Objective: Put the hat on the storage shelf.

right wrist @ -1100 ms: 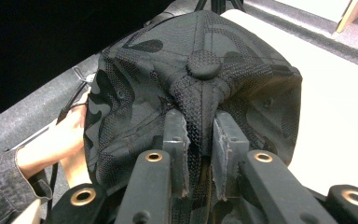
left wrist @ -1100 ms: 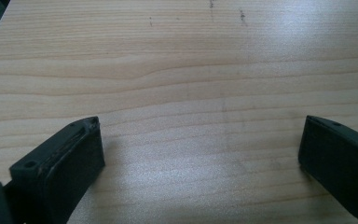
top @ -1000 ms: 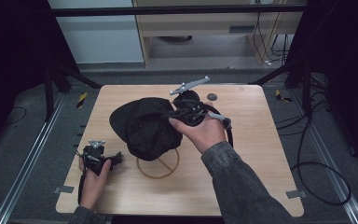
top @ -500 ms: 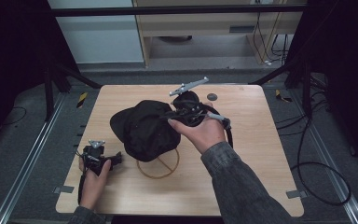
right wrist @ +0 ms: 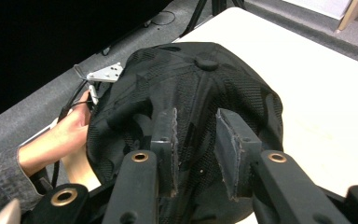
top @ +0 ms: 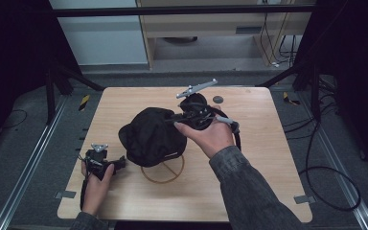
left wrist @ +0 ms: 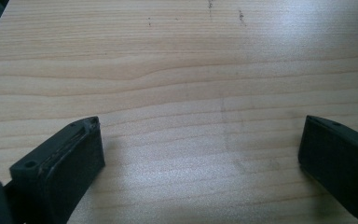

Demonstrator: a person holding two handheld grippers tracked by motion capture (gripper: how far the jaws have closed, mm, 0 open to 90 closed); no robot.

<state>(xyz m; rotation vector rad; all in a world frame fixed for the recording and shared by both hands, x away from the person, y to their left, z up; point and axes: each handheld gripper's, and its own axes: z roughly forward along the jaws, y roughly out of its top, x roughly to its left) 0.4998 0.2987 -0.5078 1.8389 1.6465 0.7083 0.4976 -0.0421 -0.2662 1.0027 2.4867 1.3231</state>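
A black mesh cap lies crown-up in the middle of the table, partly over a thin wooden ring. My right gripper reaches into the cap's right side from the right. In the right gripper view its jaws stand a little apart against the cap. They have just been opening. Cap fabric lies in the gap and the pads do not press on it. My left gripper rests near the table's front left, apart from the cap. Its jaws are spread wide over bare wood.
The wooden table has a small dark round disc near its far edge, behind the right gripper. Cables run over the floor at the right. Black stand legs flank the table's far corners.
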